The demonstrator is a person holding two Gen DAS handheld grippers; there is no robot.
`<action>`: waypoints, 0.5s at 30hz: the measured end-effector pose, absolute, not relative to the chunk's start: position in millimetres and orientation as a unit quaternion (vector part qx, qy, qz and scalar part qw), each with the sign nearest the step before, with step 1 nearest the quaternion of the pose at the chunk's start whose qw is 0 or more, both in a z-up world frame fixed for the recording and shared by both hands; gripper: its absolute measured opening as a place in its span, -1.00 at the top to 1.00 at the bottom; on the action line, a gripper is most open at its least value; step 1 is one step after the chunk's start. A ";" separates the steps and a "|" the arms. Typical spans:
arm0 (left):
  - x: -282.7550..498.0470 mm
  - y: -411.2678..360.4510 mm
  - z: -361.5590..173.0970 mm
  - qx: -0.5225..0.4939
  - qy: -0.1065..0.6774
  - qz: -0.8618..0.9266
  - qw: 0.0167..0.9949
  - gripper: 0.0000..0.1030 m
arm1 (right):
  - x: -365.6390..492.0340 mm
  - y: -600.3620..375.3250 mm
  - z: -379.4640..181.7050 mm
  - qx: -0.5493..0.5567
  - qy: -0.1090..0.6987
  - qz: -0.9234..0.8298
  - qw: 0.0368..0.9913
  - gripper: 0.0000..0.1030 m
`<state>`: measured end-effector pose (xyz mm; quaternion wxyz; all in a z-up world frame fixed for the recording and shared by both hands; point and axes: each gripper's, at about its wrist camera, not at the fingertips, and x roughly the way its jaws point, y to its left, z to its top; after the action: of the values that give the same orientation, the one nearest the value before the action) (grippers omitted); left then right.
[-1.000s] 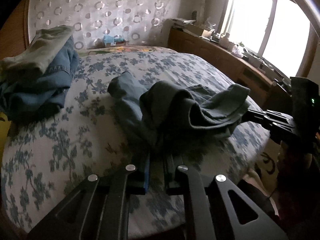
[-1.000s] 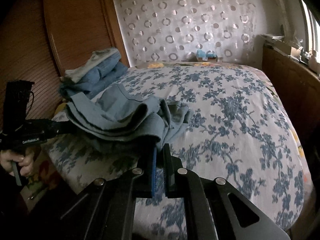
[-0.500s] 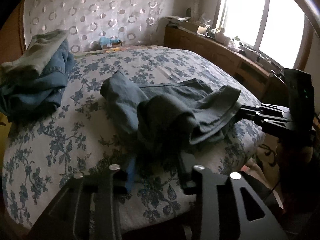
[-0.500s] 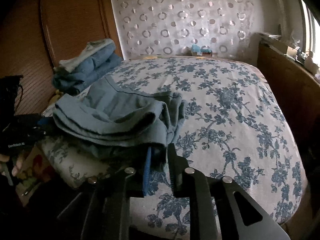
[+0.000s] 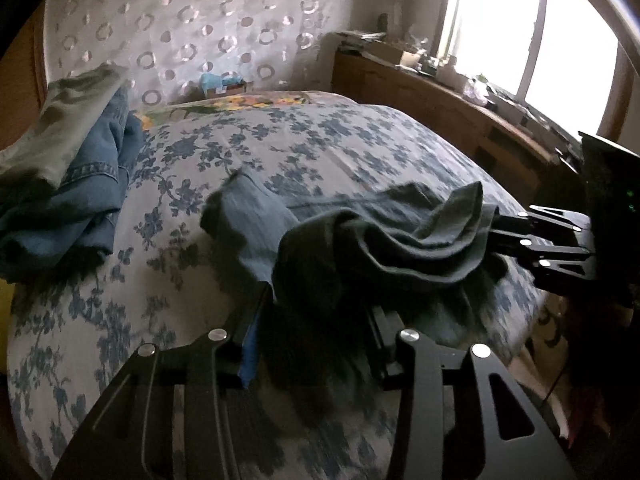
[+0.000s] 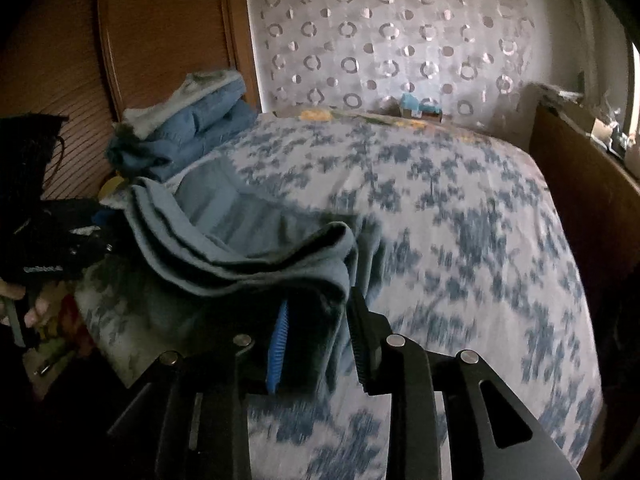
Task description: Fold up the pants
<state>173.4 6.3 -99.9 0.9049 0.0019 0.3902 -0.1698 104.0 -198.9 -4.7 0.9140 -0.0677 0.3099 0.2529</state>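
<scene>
Just opened wide, both: left gripper [image 5: 316, 344] and right gripper [image 6: 318, 340], let go of blue-grey pants [image 5: 360, 236] heaped mid-frame on flowery bed [image 5: 120, 280], cloth loose between.

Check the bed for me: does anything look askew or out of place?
Yes. The grey-blue pants lie bunched and rumpled at the bed's near edge, not folded flat. The stack of folded clothes looks tidy.

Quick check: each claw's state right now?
Left claw: open, jaws just opening, pants loose between them.
Right claw: open, jaws just opening, pants between.
</scene>
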 end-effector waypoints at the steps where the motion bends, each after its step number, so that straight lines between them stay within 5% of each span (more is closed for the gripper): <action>1: 180.2 9.2 -100.5 -0.001 0.393 -0.159 0.906 0.15 | 107.5 -198.2 -1.0 -0.067 0.304 0.250 0.917 0.43; 15: 185.5 12.2 -93.9 -0.016 0.384 -0.163 0.909 0.15 | 121.3 -204.6 -1.8 -0.049 0.306 0.256 0.916 0.40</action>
<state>185.5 12.2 -93.9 0.9088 -0.0160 0.3836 -0.1632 121.3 -204.6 -1.8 0.9156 -0.0492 0.3063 0.2557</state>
